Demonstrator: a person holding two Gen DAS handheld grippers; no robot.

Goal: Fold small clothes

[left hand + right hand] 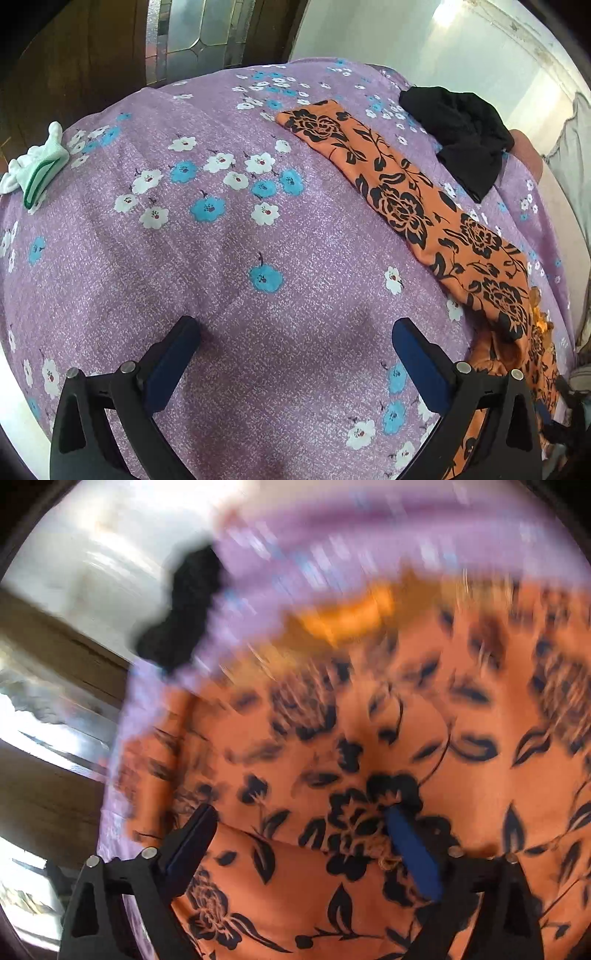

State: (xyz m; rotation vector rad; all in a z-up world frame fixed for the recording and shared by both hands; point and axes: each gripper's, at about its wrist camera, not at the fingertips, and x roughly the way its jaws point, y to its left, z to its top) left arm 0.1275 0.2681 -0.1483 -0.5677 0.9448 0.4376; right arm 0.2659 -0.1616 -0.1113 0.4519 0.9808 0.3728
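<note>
An orange garment with black flowers (pixel 424 195) lies as a long strip across the right side of the purple flowered bedsheet (pixel 221 258). My left gripper (pixel 295 328) is open and empty above bare sheet, left of the garment. In the blurred right wrist view the same orange garment (pixel 369 738) fills the frame. My right gripper (pixel 303 812) is open just above it, with cloth between the fingers and nothing held.
A black garment (pixel 461 129) lies crumpled at the far right of the bed; it also shows in the right wrist view (pixel 184 609). A white and green cloth (pixel 37 166) sits at the left edge. A wooden door (pixel 92 55) stands behind.
</note>
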